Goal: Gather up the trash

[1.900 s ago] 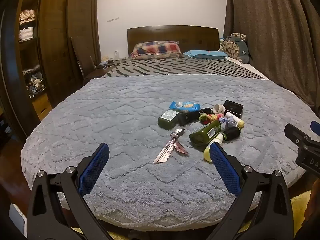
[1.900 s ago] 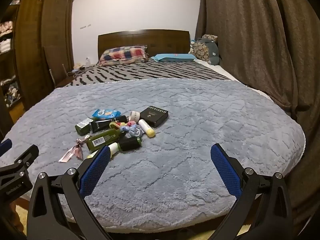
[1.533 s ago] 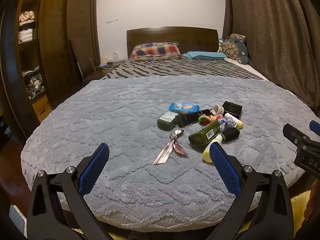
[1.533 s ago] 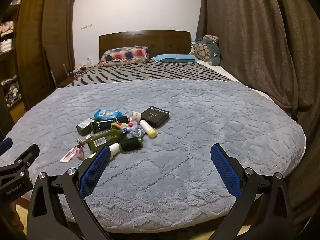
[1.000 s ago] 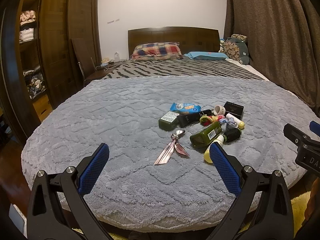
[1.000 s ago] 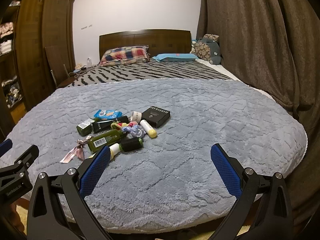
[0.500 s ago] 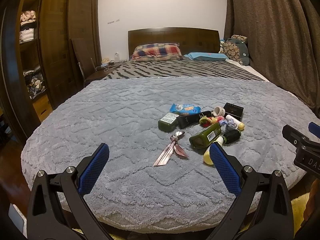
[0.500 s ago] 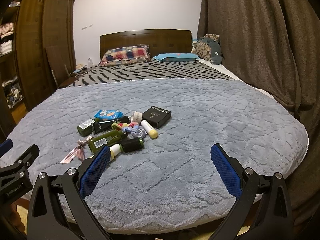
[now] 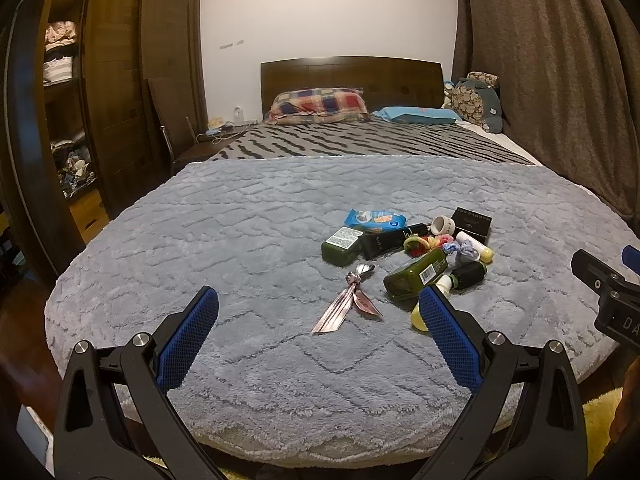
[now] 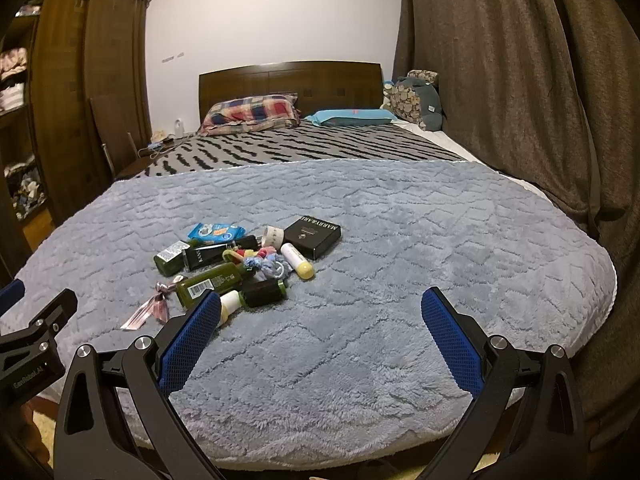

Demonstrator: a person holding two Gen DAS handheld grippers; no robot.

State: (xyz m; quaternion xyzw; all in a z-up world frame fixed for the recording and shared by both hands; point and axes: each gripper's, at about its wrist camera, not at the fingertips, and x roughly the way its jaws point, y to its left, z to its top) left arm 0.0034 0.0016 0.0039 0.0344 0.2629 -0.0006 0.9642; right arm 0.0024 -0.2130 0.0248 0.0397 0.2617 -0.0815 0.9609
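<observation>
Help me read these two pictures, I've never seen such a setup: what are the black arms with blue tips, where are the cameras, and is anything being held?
No robot here: a person holds a two-finger gripper in each hand, each with a fisheye camera looking along its fingers. One picture is from the left gripper, the other from the right gripper. Both are open and hold nothing. Ahead is a bed with a grey blanket. On it lies a small pile: a green bottle, a black box, a blue packet and a pink ribbon.
</observation>
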